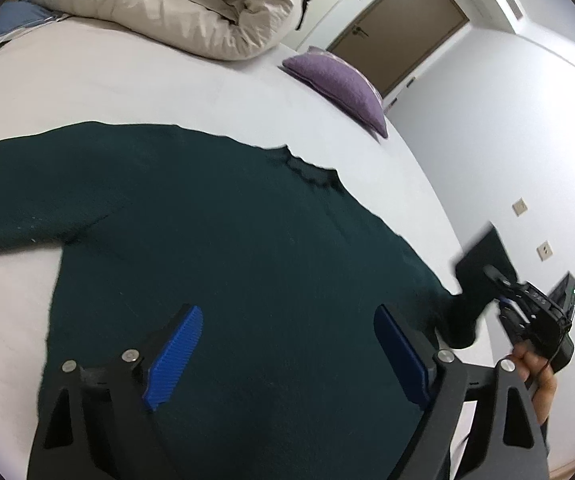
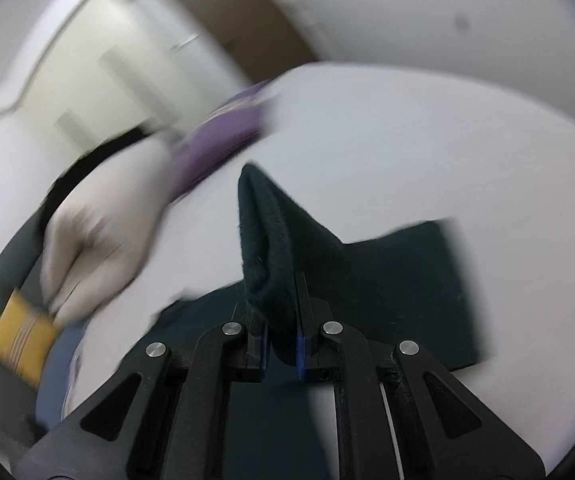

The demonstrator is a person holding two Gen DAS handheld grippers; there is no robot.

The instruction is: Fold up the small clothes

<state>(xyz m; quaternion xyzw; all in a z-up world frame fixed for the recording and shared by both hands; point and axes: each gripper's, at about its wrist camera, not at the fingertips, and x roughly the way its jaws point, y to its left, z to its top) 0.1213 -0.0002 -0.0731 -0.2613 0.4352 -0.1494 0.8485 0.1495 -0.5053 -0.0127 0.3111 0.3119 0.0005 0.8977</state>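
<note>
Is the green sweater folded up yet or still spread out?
Mostly spread: the sweater lies flat on the bed, one sleeve lifted.

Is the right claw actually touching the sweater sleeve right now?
Touching. The right wrist view shows the right claw shut on the dark green sweater sleeve, the fabric pinched between its pads and standing up above them.

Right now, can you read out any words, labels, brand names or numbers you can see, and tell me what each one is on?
None can be read.
Right hand-held gripper: small marks on its black housing, too small to read.
Wall plates: no text shows.
Dark green sweater: no label or print shows.
Purple cushion: no lettering shows.
</note>
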